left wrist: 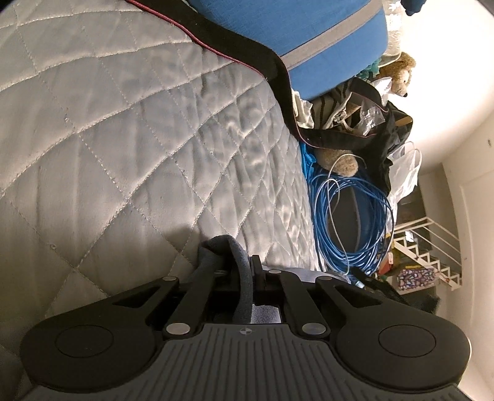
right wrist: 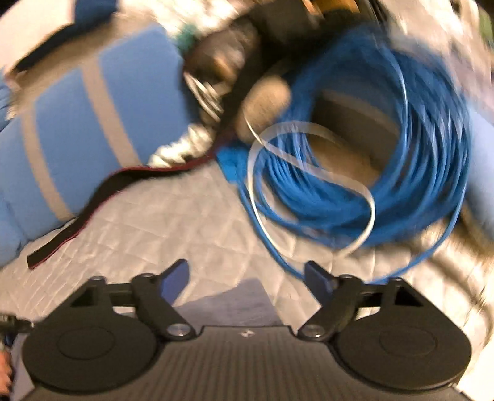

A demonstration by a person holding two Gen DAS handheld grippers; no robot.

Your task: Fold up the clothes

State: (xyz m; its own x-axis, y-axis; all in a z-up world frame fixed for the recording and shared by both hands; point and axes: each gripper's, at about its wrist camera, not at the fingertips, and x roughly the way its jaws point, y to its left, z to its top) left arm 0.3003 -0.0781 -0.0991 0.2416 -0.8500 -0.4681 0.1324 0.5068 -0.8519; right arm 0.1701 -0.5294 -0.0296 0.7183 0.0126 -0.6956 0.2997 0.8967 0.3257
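In the left wrist view my left gripper [left wrist: 244, 262] is shut on a fold of dark grey cloth [left wrist: 227, 250], which bunches up over the fingers and runs back between them. It hangs just above the quilted silver bedspread [left wrist: 123, 138]. The right wrist view is blurred. There my right gripper [right wrist: 247, 274] stands open, its jaws well apart with nothing pinched between them. A grey patch of cloth [right wrist: 234, 302] lies on the bedspread [right wrist: 154, 225] just below the fingers.
A coil of blue cable [right wrist: 370, 160] [left wrist: 349, 216] with a white cord lies at the bed's edge. A blue pillow with grey stripes [left wrist: 296, 27] [right wrist: 86, 123], a black strap with red trim [left wrist: 247, 52], a plush toy [left wrist: 398, 74] and bags crowd that side.
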